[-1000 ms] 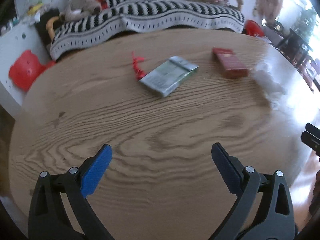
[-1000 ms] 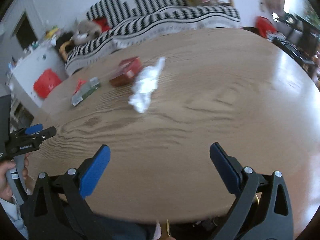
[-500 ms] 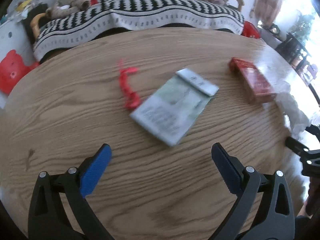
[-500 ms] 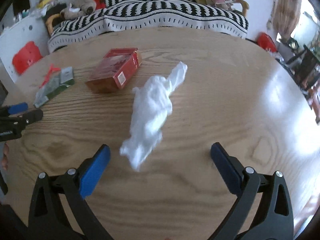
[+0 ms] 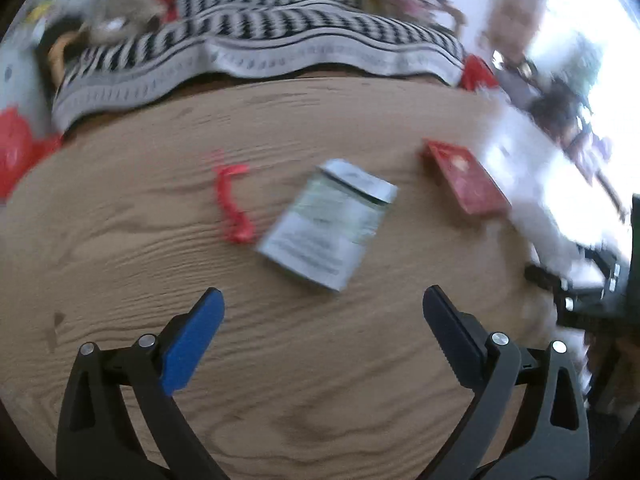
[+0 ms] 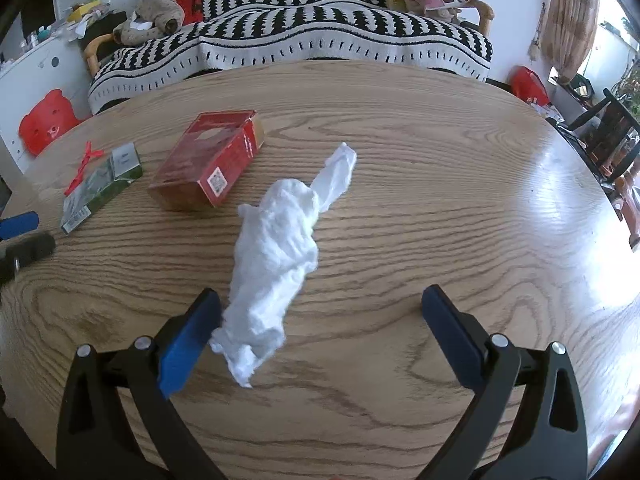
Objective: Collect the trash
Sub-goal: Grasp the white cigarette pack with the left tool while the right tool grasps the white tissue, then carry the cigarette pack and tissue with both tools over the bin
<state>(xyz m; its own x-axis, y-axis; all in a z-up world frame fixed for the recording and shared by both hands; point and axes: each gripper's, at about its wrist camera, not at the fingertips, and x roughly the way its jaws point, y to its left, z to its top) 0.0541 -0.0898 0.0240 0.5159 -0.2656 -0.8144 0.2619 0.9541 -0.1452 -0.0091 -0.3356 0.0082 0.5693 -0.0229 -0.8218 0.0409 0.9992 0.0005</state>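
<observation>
Four pieces of trash are seen scattered on the oval oak-grain wooden worktop (image 6: 440, 184). In the right wrist view, the crumpled white paper tissue (image 6: 276, 256) is found at centre frame, its lower end lying between the wide-apart jaws of the right gripper (image 6: 320, 320), close to the blue pad at lower left; nothing is clamped yet. This placement is judged to be a line-up for a pinch on the tissue. The red rectangular cardboard box (image 6: 208, 164) is seen just beside the tissue, at upper left. In the blurred left wrist view, the flat grey-green printed packet (image 5: 328, 224) and the twisted red plastic strip (image 5: 234, 208) are seen at centre, ahead of the left gripper (image 5: 320, 320), whose jaws are likewise held apart and empty.
</observation>
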